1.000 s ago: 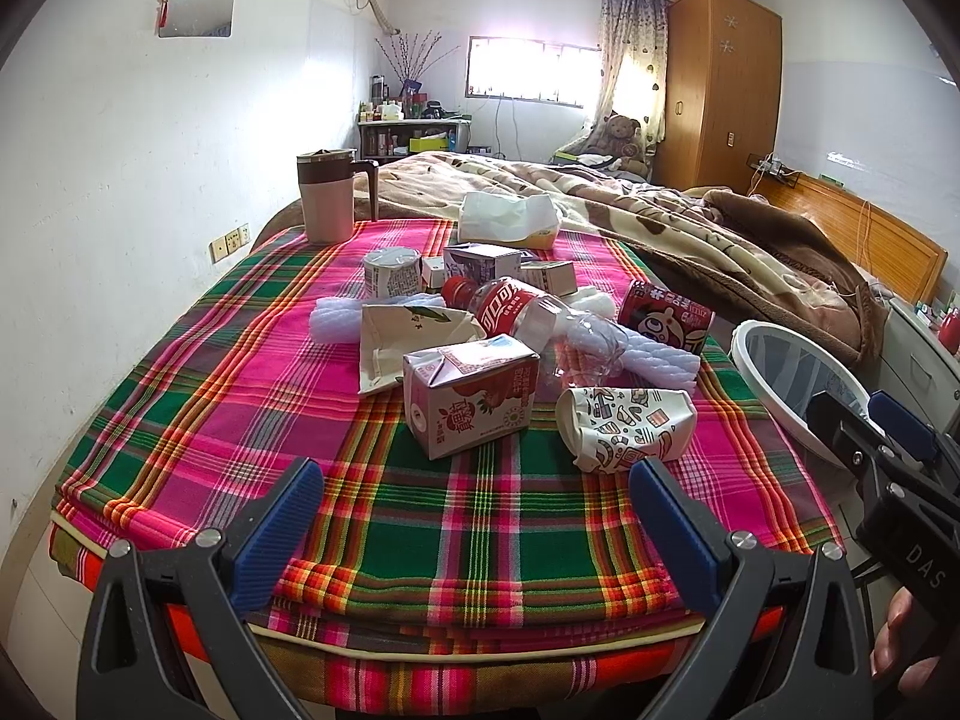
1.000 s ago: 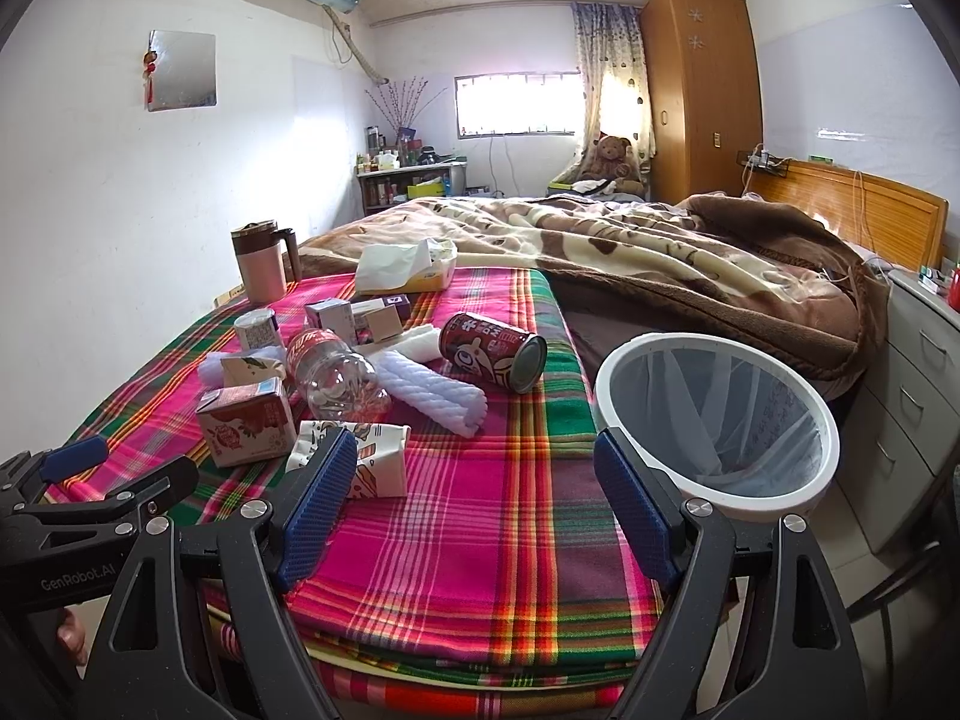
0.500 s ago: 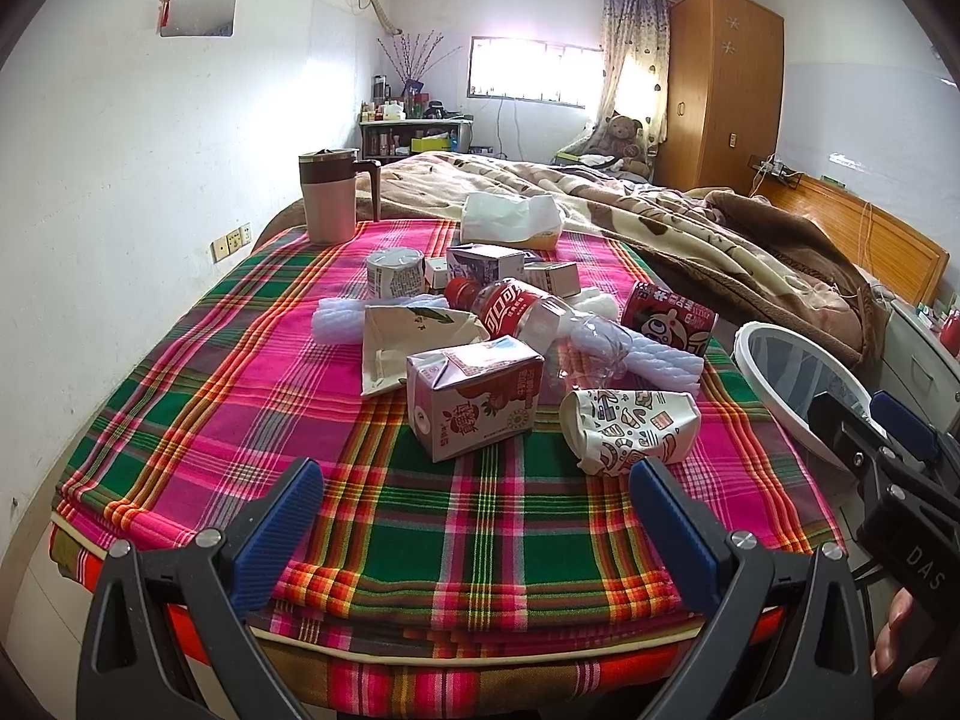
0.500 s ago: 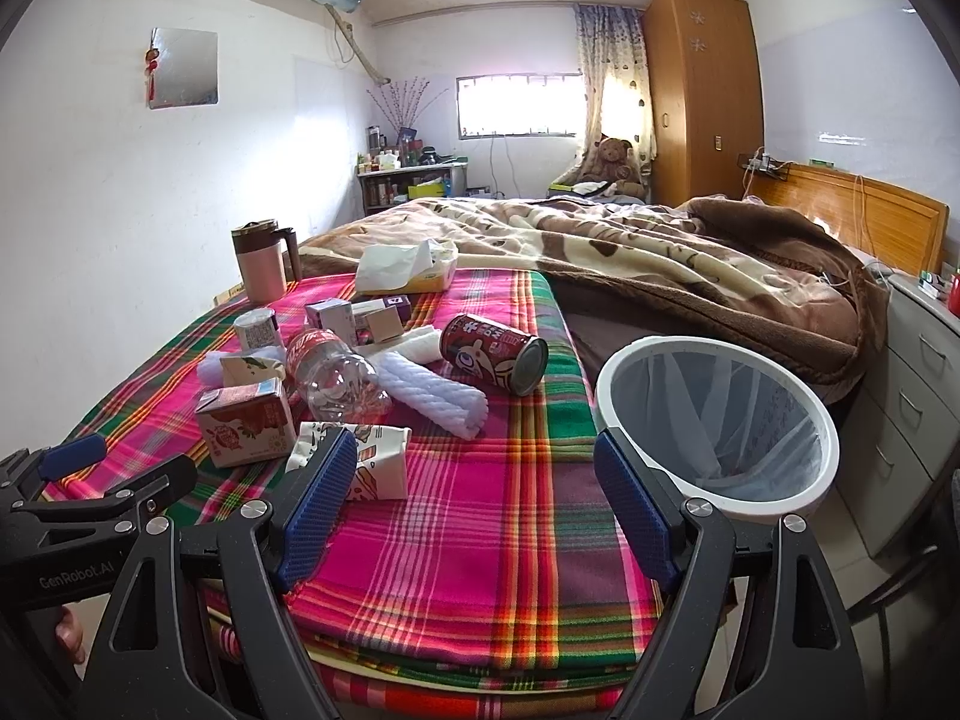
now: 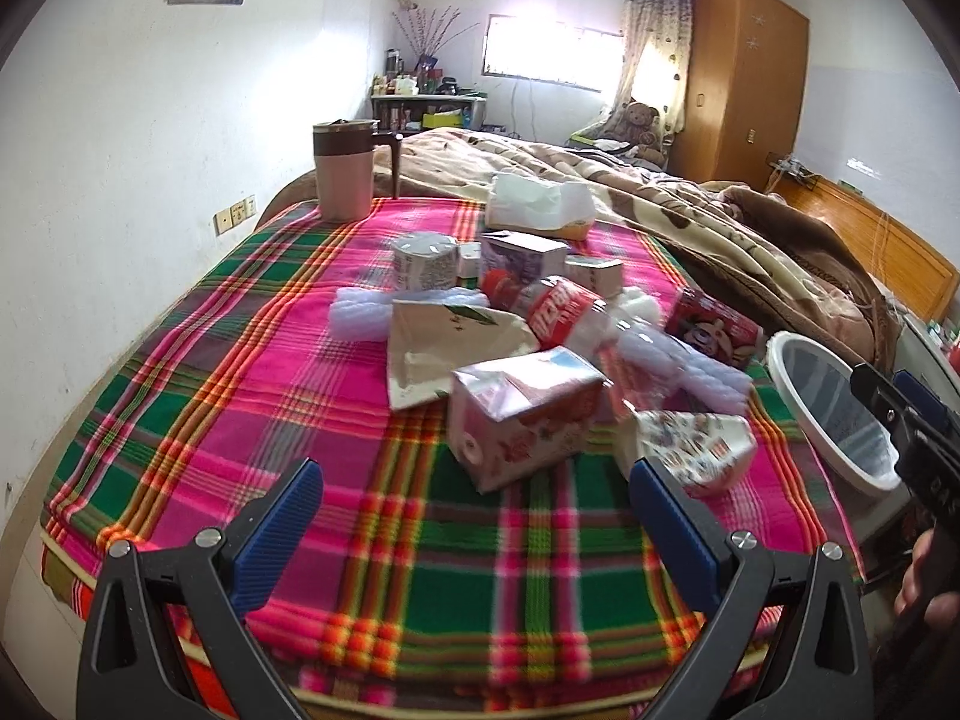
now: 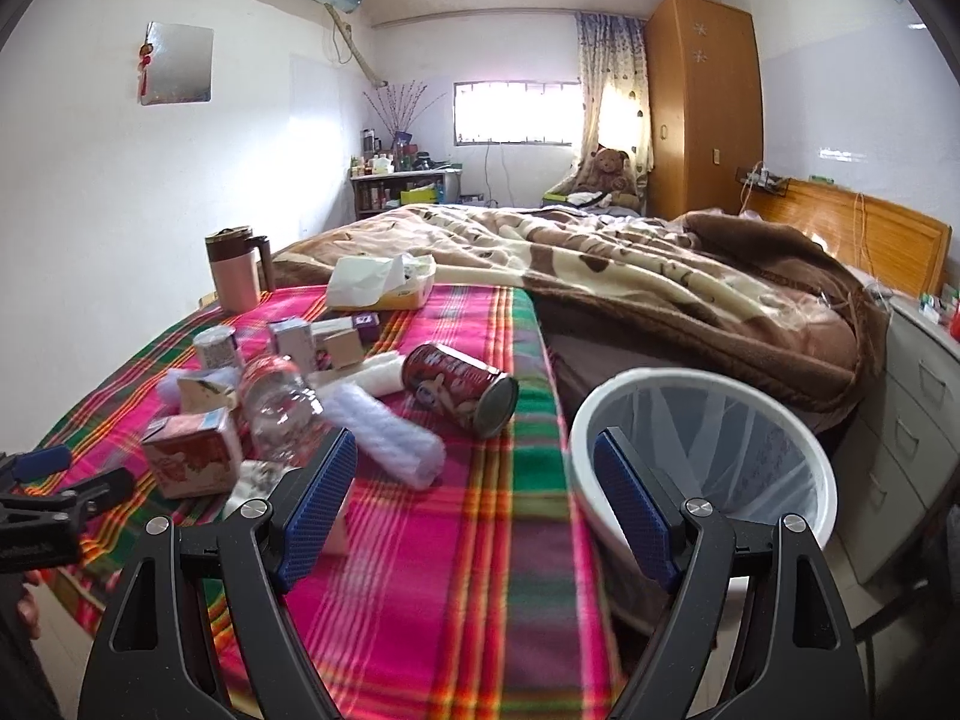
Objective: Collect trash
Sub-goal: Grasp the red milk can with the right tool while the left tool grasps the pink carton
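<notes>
— What are the claws doing?
— The left gripper [image 5: 474, 495] is spread wide, empty, just short of the pink milk carton [image 5: 525, 414]. The right gripper [image 6: 474, 495] gapes too.
— The bin?
— The white round wastebasket [image 6: 708, 384] stands right of that carton, beside the plaid blanket [image 6: 420, 540].

Right gripper [image 6: 474, 501], jaws wide apart, above plaid cloth [image 6: 456, 570] beside white bin [image 6: 825, 495].

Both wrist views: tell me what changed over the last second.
Both grippers moved forward toward the trash pile; the left gripper now sits nearer the pink carton, and the right gripper advanced along the bed edge beside the white bin. Both remain open and empty. The red can, the bottle and the mug did not move.
</notes>
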`<state>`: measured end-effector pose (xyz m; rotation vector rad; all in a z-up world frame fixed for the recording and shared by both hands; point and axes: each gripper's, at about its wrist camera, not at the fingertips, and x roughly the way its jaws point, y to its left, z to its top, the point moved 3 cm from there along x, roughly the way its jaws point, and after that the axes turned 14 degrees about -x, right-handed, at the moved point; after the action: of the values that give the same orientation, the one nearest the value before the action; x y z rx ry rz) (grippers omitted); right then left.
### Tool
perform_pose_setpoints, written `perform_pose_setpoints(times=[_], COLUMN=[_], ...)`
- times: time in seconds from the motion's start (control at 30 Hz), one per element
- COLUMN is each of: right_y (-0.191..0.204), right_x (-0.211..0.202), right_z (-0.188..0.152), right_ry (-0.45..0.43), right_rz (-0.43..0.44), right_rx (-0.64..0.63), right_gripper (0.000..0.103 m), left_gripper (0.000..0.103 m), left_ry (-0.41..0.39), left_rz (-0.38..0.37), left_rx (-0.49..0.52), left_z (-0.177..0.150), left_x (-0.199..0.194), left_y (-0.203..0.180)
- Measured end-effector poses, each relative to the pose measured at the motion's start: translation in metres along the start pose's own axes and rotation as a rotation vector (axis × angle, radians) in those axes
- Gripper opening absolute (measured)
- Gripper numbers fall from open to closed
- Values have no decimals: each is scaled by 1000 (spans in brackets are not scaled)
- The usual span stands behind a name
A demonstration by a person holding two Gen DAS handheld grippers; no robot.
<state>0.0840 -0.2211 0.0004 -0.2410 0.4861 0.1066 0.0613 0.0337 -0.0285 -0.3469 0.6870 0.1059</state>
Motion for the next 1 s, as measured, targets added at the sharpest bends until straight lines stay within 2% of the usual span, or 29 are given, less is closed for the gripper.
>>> perform_pose_setpoints(times=[0.13, 0.27, 0.43, 0.63, 1.0], right_y=[-7, -19, -22, -15, -6], right_x=[23, 53, 81, 101, 137], right_z=[9, 14, 22, 30, 29], right_ry=[9, 34, 52, 66, 148], right_rz=[9, 49, 106, 161, 266], right_rx=[-29, -7, -26, -86, -154], right_gripper=[83, 83, 83, 83, 81], left_gripper=[103, 103, 103, 103, 95], left_ry=[0, 22, 62, 104, 159], left_rz=[7, 2, -67, -71, -28], left_rx=[9, 25, 71, 118, 114], left_z=[11, 21, 27, 27, 25], left_x=[11, 23, 36, 53, 81], left_y=[5, 6, -5, -16, -14])
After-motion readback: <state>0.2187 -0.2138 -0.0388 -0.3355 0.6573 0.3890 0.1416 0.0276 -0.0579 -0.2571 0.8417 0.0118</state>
